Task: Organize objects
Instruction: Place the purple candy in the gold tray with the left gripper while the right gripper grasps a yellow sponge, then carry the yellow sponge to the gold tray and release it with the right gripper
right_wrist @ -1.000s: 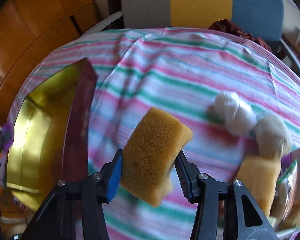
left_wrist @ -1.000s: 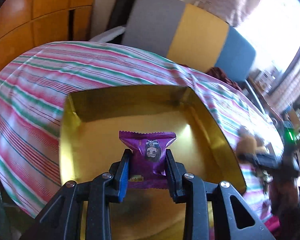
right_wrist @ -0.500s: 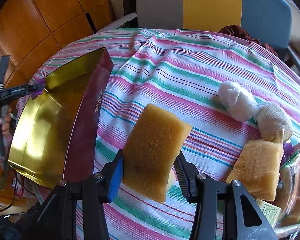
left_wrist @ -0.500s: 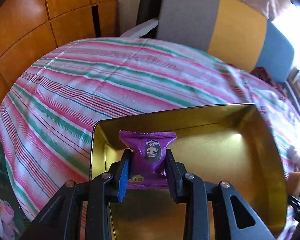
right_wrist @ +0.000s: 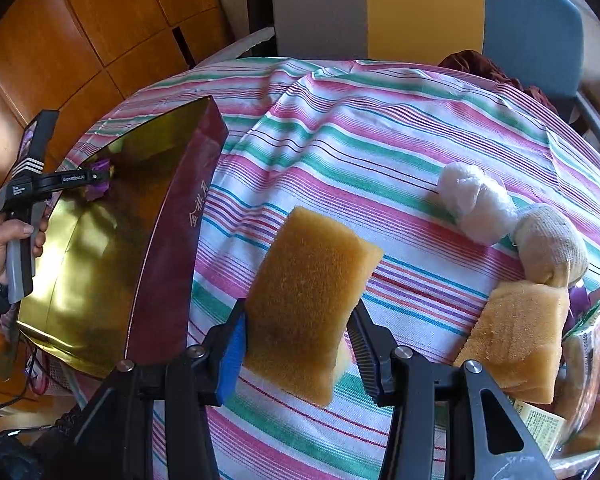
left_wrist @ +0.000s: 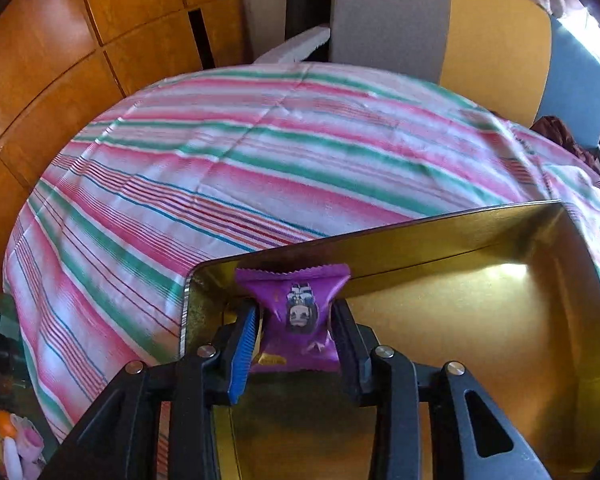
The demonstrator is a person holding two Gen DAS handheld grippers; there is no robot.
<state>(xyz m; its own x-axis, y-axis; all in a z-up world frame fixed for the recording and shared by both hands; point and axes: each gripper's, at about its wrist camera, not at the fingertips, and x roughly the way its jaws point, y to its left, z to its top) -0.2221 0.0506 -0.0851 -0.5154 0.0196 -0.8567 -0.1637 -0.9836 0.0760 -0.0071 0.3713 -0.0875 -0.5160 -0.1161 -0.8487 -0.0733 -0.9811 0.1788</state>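
Note:
My left gripper (left_wrist: 294,316) is shut on a purple snack packet (left_wrist: 296,312) and holds it over the far left corner of a gold-lined box (left_wrist: 480,320). The right wrist view shows that box (right_wrist: 100,248) with a maroon outer wall at the left, and the left gripper (right_wrist: 98,182) over its far end. My right gripper (right_wrist: 300,320) is shut on a yellow-brown sponge (right_wrist: 312,300) and holds it above the striped tablecloth (right_wrist: 380,168), to the right of the box.
A second sponge (right_wrist: 516,344), a white sock ball (right_wrist: 476,204) and a beige sock ball (right_wrist: 548,244) lie at the right. Packets (right_wrist: 580,360) crowd the right edge. Chairs (right_wrist: 420,8) stand behind the table, wooden cabinets (left_wrist: 80,40) at the left.
My left gripper has carried the purple packet left, from the box's middle to its far left corner. My right gripper still holds the sponge and has pulled back a little.

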